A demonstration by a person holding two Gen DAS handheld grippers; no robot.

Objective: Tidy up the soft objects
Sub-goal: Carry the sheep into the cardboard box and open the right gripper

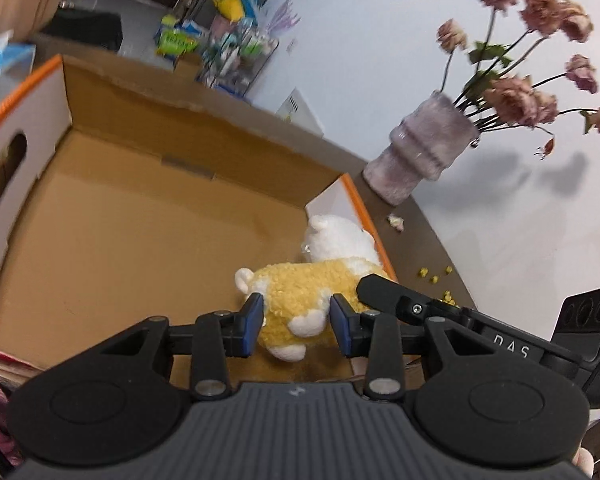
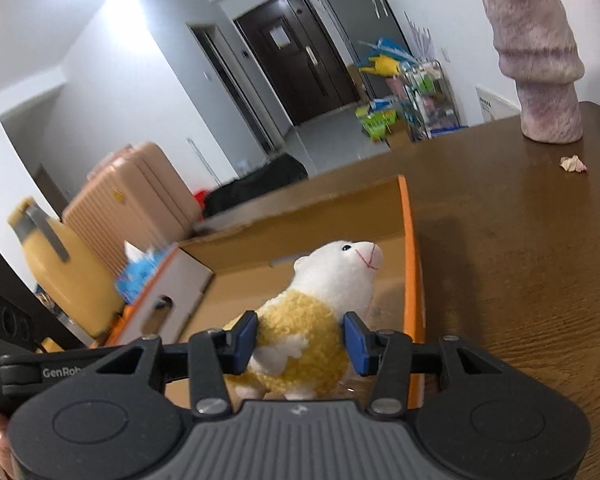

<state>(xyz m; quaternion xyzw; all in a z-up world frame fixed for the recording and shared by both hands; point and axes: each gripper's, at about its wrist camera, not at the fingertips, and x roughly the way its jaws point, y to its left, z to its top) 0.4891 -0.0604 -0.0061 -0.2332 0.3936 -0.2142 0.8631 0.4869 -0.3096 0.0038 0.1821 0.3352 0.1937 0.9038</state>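
Vase (image 2: 538, 60) stems cut off at top edge; tissue box (image 1: 2, 56) blurred, cropped left.

I see one plush sheep (image 2: 312, 320) with a fuzzy yellow body, white head, white feet and a small white wing on its side. It stands upright, head raised, stitched pink mouth showing. It sits inside the open cardboard box (image 1: 140, 220), close to the orange-edged wall at the near corner.

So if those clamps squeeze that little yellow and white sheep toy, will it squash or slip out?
The plush sheep looks fuzzy and stuffed, so it probably squashes, then springs back. Its woolly coat likely grips the right tool's blue pads rather than slipping. It seems light, so a nudge could tip it.
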